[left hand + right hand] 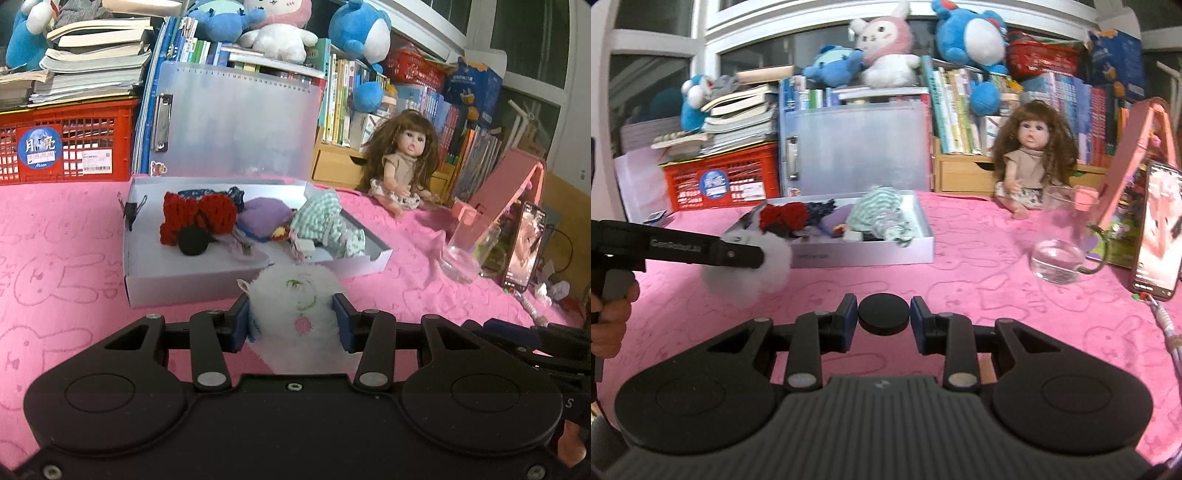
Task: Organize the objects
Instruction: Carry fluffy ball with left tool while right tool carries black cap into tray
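1. A pink bunny-print cloth (55, 236) is covering the surface.
2. A grey box (207, 284), a doll (400, 170) and a glass (467, 247) are sitting on it.
3. A phone (524, 247) is standing propped at its right edge.

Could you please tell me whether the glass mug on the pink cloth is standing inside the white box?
No, the mug stands on the cloth to the right of the box, apart from it.
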{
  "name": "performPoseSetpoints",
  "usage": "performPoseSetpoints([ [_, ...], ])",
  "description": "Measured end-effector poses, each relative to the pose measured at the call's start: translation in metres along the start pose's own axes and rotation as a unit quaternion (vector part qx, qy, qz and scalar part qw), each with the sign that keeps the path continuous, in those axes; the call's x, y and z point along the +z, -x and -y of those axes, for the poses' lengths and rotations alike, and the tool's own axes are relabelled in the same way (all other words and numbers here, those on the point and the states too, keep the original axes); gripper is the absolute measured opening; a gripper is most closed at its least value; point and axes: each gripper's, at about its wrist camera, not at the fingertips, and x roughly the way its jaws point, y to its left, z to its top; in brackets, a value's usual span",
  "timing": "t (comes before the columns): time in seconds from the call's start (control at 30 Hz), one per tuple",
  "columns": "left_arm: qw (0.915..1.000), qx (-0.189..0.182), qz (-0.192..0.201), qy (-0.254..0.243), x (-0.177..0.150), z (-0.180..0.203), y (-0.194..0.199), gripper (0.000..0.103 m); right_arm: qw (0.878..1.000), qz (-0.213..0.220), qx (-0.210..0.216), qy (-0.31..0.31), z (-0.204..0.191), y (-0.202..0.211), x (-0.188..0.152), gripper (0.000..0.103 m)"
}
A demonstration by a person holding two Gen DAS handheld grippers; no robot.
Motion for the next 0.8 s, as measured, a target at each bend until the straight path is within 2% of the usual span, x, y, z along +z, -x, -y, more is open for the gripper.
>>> performPoseSetpoints([
  [0.43, 0.9998, 0.015, 0.004, 0.016, 0.017, -0.015, -0.010, 0.044, 1.000, -0.006, -0.009, -0.009, 0.007, -0.020, 0.017, 0.036],
  [0.8, 0.9992, 0.028, 0.011, 0.026, 0.036, -0.025, -0.018, 0.044, 1.000, -0.001, 0.005, -0.010, 0.006, -0.046, 0.041, 0.037],
])
